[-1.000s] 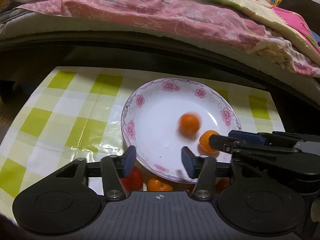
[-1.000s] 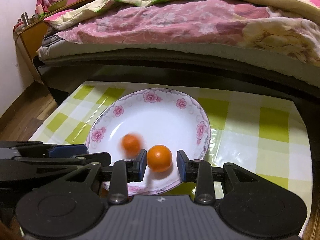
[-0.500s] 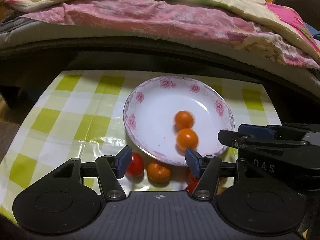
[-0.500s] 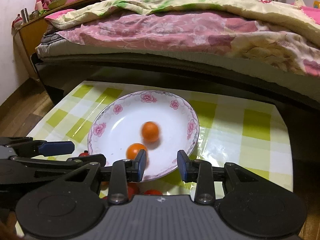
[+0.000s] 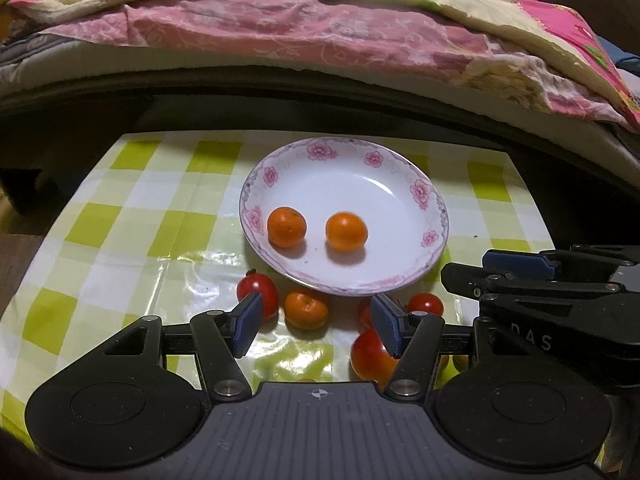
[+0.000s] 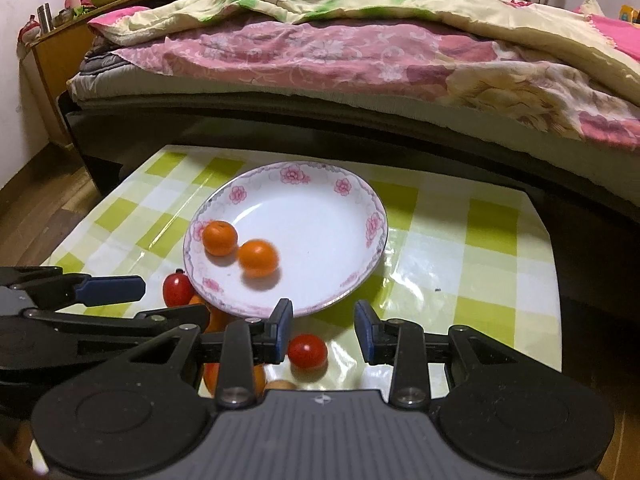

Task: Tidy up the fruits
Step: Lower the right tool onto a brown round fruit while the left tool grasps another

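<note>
A white plate with pink flowers (image 5: 400, 184) sits mid-table and holds two oranges (image 5: 286, 227) (image 5: 346, 231) in its left half. Loose fruit lies in front of the plate: a red tomato (image 5: 260, 288), a mandarin (image 5: 306, 309), a small tomato (image 5: 425, 304) and a larger red fruit (image 5: 370, 354). My left gripper (image 5: 316, 316) hangs open above the mandarin, touching nothing. In the right wrist view my right gripper (image 6: 324, 324) is open just short of the plate (image 6: 320, 216), with a cherry tomato (image 6: 307, 351) on the cloth below its gap, apart from the pads.
The table wears a glossy green-and-white checked cloth (image 5: 132, 216). A bed with pink and yellow quilts (image 5: 320, 32) runs along the far side, and a dark gap lies under it. A wooden shelf (image 6: 60, 40) stands at the far left.
Both grippers have drawn back from the plate toward the table's near side. The two oranges have rolled to the plate's left half. The loose fruit in front of the plate has come into view.
</note>
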`<action>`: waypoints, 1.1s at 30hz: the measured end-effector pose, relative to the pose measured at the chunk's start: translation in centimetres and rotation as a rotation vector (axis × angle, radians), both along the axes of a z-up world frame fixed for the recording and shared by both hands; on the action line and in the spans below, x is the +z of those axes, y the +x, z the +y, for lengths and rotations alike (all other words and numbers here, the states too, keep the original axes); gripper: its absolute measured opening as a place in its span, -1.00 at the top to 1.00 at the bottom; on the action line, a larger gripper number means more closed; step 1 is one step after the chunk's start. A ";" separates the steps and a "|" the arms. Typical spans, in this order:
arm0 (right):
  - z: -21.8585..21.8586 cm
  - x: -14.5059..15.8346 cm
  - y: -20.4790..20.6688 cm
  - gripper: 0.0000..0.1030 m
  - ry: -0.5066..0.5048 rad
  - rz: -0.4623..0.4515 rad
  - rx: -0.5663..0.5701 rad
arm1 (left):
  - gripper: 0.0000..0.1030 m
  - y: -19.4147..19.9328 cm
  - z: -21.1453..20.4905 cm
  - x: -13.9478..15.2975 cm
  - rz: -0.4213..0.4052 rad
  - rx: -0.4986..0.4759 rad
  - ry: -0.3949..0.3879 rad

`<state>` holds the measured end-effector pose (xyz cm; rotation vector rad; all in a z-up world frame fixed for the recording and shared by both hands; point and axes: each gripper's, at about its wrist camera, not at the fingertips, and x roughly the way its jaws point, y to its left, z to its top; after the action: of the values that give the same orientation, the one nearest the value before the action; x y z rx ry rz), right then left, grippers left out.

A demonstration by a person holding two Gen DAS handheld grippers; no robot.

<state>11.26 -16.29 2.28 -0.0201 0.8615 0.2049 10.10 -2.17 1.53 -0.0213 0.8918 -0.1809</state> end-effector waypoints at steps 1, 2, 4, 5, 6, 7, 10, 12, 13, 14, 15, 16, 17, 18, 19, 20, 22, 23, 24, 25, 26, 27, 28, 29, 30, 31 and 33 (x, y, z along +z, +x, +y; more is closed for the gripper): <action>0.0 0.0 -0.1 0.29 0.001 0.003 -0.001 | -0.30 -0.2 0.0 0.0 0.000 -0.003 0.000; -0.1 0.0 -0.2 0.29 0.003 0.006 -0.001 | -0.30 -0.3 0.0 0.0 0.000 -0.006 0.001; -0.1 0.0 -0.6 0.29 0.006 0.014 -0.003 | -0.29 -0.6 0.0 0.0 0.002 -0.010 0.004; -0.1 0.0 -0.7 0.29 0.006 0.017 -0.006 | -0.29 -0.8 0.0 0.0 0.006 -0.013 0.006; -0.1 0.0 -0.9 0.29 0.005 0.021 -0.007 | -0.29 -0.9 0.1 -0.1 0.010 -0.014 0.008; 0.0 -0.1 -1.1 0.29 0.002 0.026 -0.006 | -0.29 -1.0 0.1 -0.2 0.014 -0.016 0.009; 0.2 -0.3 -1.6 0.29 -0.001 0.041 -0.001 | -0.29 -1.6 0.4 -0.3 0.024 -0.021 0.007; 0.3 -0.4 -1.9 0.29 -0.002 0.049 0.007 | -0.31 -1.9 0.6 -0.4 0.033 -0.026 0.000; 0.3 -0.4 -2.1 0.29 -0.003 0.053 0.011 | -0.33 -2.0 0.7 -0.5 0.039 -0.026 -0.005; 0.3 -0.5 -2.2 0.29 -0.001 0.057 0.014 | -0.33 -2.1 0.7 -0.7 0.043 -0.024 -0.003; 0.2 -0.5 -2.3 0.29 0.001 0.063 0.016 | -0.33 -2.0 0.8 -0.9 0.050 -0.021 0.004; 0.1 -0.6 -2.4 0.29 0.001 0.067 0.016 | -0.33 -2.0 0.9 -1.1 0.057 -0.017 0.007; 0.0 -0.7 -2.6 0.30 -0.002 0.069 0.012 | -0.33 -1.9 1.1 -1.4 0.067 -0.011 0.007; -0.1 -0.7 -2.6 0.30 -0.005 0.072 0.007 | -0.33 -1.9 1.2 -1.6 0.076 -0.005 0.004; -0.4 -0.8 -2.7 0.30 -0.005 0.076 0.002 | -0.32 -1.8 1.4 -1.9 0.085 0.000 0.004; -0.7 -0.8 -2.6 0.30 -0.004 0.081 -0.006 | -0.32 -1.7 1.5 -2.0 0.089 0.002 0.007; -1.4 -0.9 -2.5 0.30 -0.002 0.088 -0.021 | -0.27 -1.7 1.6 -2.4 0.097 0.002 0.016; -1.7 -1.0 -2.5 0.30 -0.002 0.091 -0.028 | -0.26 -1.7 1.5 -2.7 0.103 -0.001 0.019; -2.0 -1.0 -2.5 0.30 0.000 0.093 -0.034 | -0.22 -1.7 1.4 -2.9 0.109 -0.005 0.022; -2.3 -1.1 -2.5 0.30 0.001 0.096 -0.038 | -0.19 -1.7 1.3 -3.0 0.111 -0.008 0.027; -2.5 -1.1 -2.5 0.30 0.002 0.099 -0.041 | -0.17 -1.7 1.1 -3.2 0.114 -0.015 0.033; -2.7 -1.2 -2.5 0.30 0.002 0.102 -0.043 | -0.14 -1.7 1.1 -3.4 0.119 -0.023 0.036; -2.9 -1.3 -2.5 0.30 0.003 0.106 -0.044 | -0.11 -1.6 0.9 -3.6 0.122 -0.028 0.042; -3.1 -1.4 -2.5 0.30 0.004 0.109 -0.044 | -0.11 -1.6 0.8 -3.8 0.124 -0.032 0.046; -3.2 -1.5 -2.5 0.30 0.005 0.111 -0.043 | -0.07 -1.6 0.7 -3.9 0.125 -0.034 0.050; -3.3 -1.6 -2.5 0.30 0.008 0.116 -0.036 | 0.00 -1.6 0.6 -4.1 0.125 -0.036 0.054; -3.3 -1.9 -2.5 0.29 0.015 0.123 -0.015 | 0.06 -1.6 0.5 -4.4 0.124 -0.044 0.066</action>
<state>8.73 -19.58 0.43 0.0134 0.9828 0.1997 8.55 -1.67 -2.85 0.0491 1.0225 -0.1922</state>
